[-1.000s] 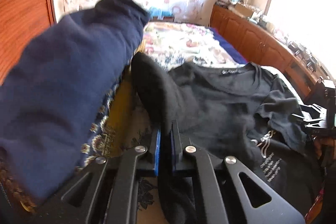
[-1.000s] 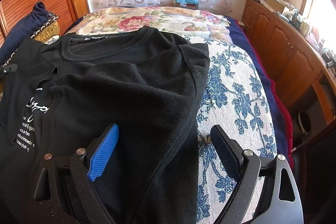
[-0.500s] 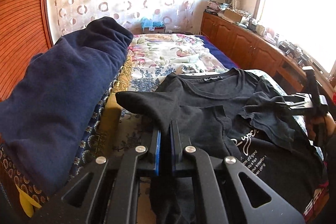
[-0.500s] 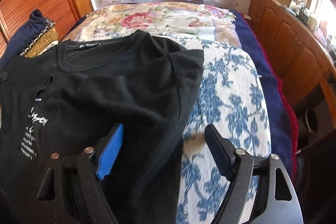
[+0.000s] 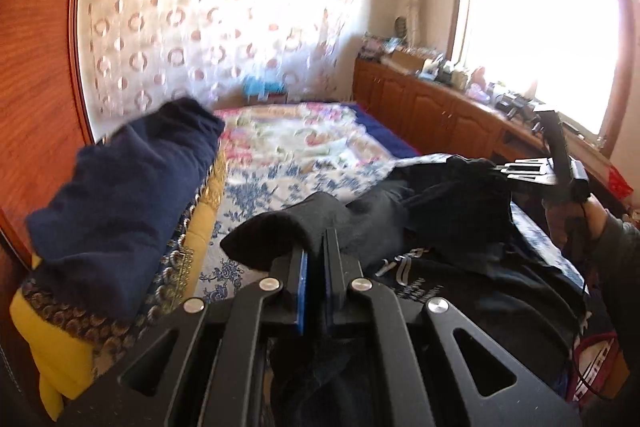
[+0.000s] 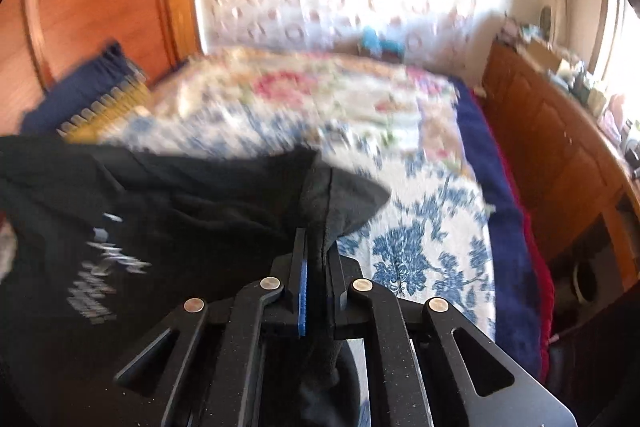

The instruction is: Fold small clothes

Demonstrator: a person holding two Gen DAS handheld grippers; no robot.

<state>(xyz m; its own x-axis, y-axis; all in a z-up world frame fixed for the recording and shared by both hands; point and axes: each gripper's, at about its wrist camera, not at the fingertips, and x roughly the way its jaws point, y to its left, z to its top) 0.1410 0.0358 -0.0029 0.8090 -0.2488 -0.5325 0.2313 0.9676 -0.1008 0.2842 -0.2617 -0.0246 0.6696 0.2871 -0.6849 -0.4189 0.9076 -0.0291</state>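
Note:
A black T-shirt (image 5: 452, 223) with white lettering is lifted off the blue-flowered bedspread (image 5: 280, 183). My left gripper (image 5: 314, 247) is shut on a fold of it at the shirt's left side. My right gripper (image 6: 318, 247) is shut on the shirt (image 6: 180, 211) at its right side, with cloth bunched between the pads. The right gripper also shows in the left wrist view (image 5: 496, 169), raised at the right, with the shirt hanging from it. Both views are blurred by motion.
A navy blanket (image 5: 128, 187) lies on a yellow cushion (image 5: 60, 343) at the left against a wooden headboard (image 5: 36, 87). Wooden cabinets (image 5: 440, 111) with clutter run along the right under a bright window. The bed's right edge shows navy and red covers (image 6: 520, 267).
My right gripper, open over the shirt earlier, has shut on it. Both grippers have lifted and pulled the shirt up off the bed and toward me.

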